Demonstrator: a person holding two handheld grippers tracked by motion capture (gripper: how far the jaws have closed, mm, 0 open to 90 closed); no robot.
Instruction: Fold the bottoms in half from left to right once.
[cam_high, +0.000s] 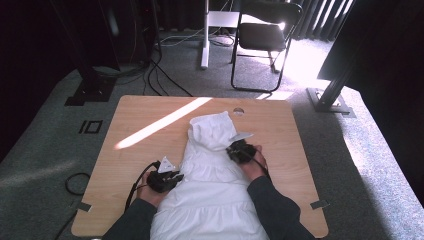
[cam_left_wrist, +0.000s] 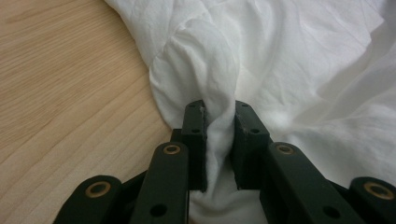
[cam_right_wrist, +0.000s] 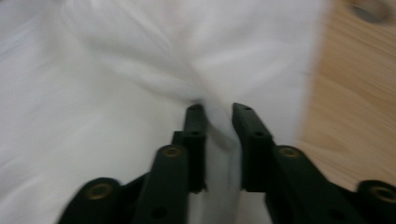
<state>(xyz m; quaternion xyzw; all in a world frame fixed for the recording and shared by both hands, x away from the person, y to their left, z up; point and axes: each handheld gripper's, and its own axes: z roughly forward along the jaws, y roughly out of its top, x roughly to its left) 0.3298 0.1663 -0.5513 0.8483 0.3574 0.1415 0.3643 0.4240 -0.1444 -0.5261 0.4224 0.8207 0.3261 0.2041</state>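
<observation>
While both tools pinch it, white garment on table

Your left gripper sits at the left edge of the white garment, your right gripper at its right edge, farther up the table. The garment runs from the near edge toward the middle, its top bunched. A sunlit stripe crosses the wood on the left. Beyond the table stands a black folding chair on grey carpet.
</observation>
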